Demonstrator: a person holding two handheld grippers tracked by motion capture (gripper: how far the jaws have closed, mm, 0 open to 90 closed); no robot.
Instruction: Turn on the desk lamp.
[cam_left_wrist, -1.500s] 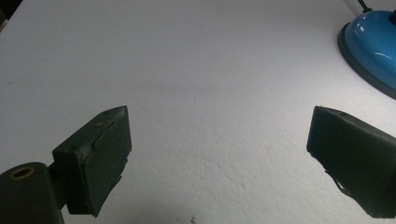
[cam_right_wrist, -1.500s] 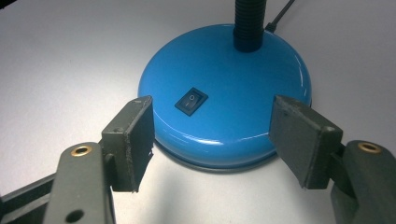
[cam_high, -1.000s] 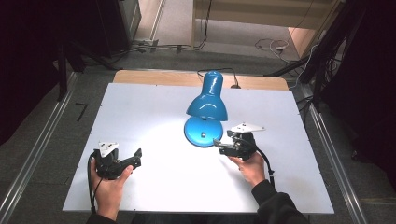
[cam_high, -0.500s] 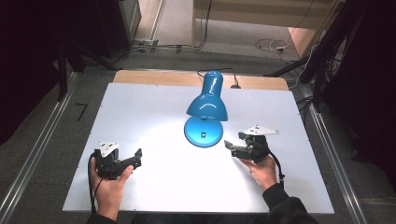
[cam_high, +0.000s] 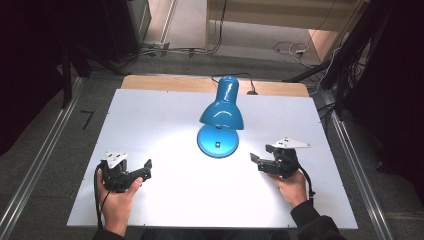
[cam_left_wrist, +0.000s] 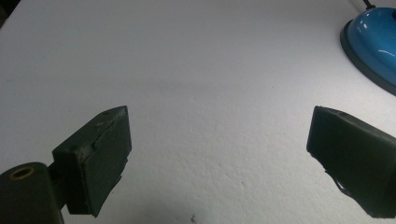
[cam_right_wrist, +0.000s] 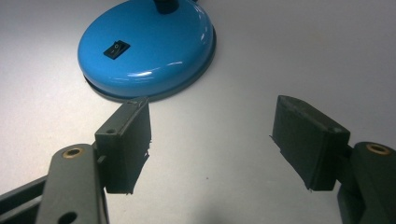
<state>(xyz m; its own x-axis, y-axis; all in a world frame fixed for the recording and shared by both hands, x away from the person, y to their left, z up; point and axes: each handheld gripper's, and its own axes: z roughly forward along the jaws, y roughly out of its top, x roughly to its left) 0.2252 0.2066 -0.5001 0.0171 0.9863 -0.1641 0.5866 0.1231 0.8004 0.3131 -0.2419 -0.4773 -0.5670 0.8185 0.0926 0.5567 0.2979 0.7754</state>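
on the white surface (cam_high: 165, 125) | right tool (cam_high: 262, 154) released, empty, beside blue lamp (cam_high: 218, 141) base | left tool (cam_high: 146, 170) released, empty, well apart | risk: a careless reach could nudge the base, tipping the lit lamp

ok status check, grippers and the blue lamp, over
Left gripper open, empty. Right gripper open, empty, clear of blue lamp. Lamp lit, upright mid-table. Nothing in the way.
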